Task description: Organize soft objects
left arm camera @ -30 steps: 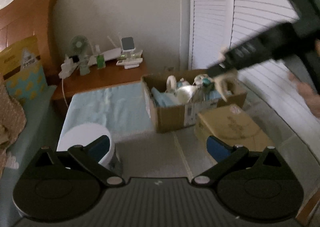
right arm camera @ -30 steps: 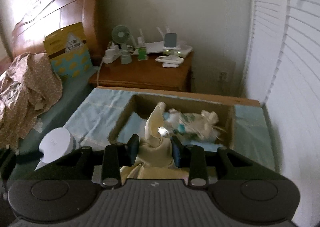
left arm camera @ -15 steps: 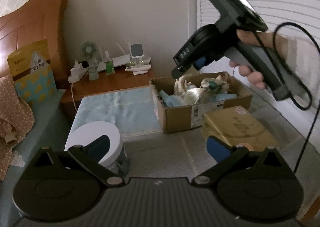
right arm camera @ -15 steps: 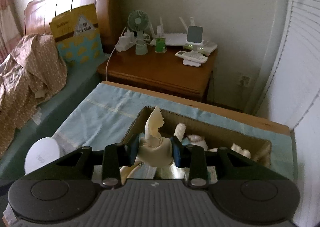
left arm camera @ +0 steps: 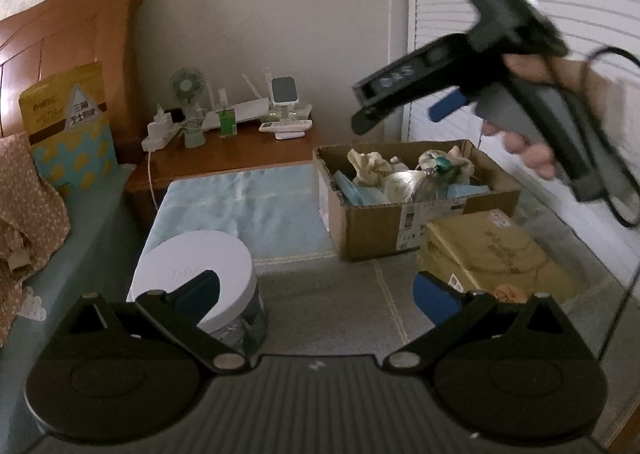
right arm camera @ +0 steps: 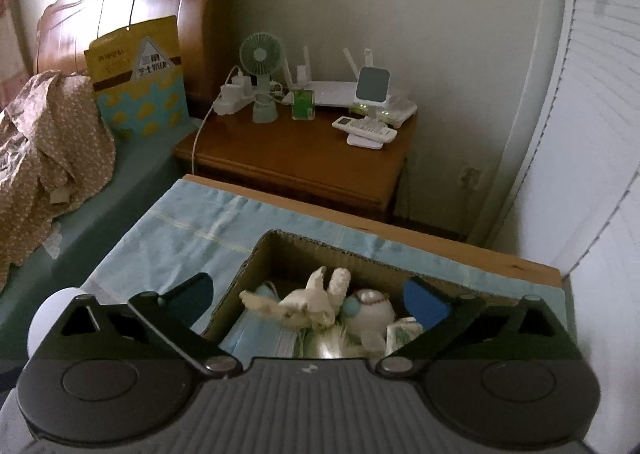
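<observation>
Both grippers are empty. Over the mat my left gripper (left arm camera: 316, 294) waits, jaws wide. Further right, my right gripper (right arm camera: 308, 294) is opening above the cardboard box (right arm camera: 256, 258), so the cream soft toy (right arm camera: 308, 302) lies inside.

Two downward wrist views sharing cardboard box (left arm camera: 416, 210) (right arm camera: 256, 266)

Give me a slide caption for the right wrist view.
Right gripper, jaws opening and empty, above cardboard box holding cream cloth.
</observation>
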`<state>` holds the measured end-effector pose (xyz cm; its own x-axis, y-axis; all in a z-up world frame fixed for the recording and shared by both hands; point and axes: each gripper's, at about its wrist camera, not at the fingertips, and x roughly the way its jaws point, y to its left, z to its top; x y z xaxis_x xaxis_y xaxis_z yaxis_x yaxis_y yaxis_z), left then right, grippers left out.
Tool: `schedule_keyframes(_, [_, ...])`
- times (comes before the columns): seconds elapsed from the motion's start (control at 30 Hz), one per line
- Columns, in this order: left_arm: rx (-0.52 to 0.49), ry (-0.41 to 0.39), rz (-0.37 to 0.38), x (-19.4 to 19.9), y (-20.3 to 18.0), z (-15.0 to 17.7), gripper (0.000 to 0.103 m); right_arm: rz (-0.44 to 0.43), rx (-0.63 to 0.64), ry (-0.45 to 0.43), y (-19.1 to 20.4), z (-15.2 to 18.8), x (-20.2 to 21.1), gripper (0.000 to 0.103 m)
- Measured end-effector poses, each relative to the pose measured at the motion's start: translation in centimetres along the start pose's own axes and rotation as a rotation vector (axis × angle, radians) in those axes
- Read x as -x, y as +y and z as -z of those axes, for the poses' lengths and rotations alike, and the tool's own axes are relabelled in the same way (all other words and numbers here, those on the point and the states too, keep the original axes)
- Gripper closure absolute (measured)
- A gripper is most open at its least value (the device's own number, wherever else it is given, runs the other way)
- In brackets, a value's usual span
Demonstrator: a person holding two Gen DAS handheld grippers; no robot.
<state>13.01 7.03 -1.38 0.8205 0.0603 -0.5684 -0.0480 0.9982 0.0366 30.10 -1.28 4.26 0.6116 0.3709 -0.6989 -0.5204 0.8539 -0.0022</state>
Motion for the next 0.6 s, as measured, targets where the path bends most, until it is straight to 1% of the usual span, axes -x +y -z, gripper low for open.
schedule_keyframes(0.1, [0.013,-0.001,-0.003,0.3,0.2,-0.1,0.001,0.032,0.001,0.008,0.5,0.9,1.8,0.000])
schedule_keyframes(0.27, [0.042,0.003,-0.003,1.1,0.6,-0.3,0.001,0.108,-0.029,0.042,1.1,3.6,4.9,0.000])
schedule_keyframes(0.4, [0.068,0.008,-0.025,1.9,0.7,-0.6,0.001,0.182,-0.083,0.057,1.2,6.8,7.7,0.000])
schedule_keyframes(0.5, [0.063,0.018,-0.042,2.5,0.4,-1.0,0.001,0.246,-0.125,0.064,1.2,9.5,9.6,0.000])
schedule_keyframes(0.6, [0.056,0.028,-0.065,3.2,-0.2,-1.6,0.001,0.289,-0.180,0.059,1.4,11.9,11.9,0.000])
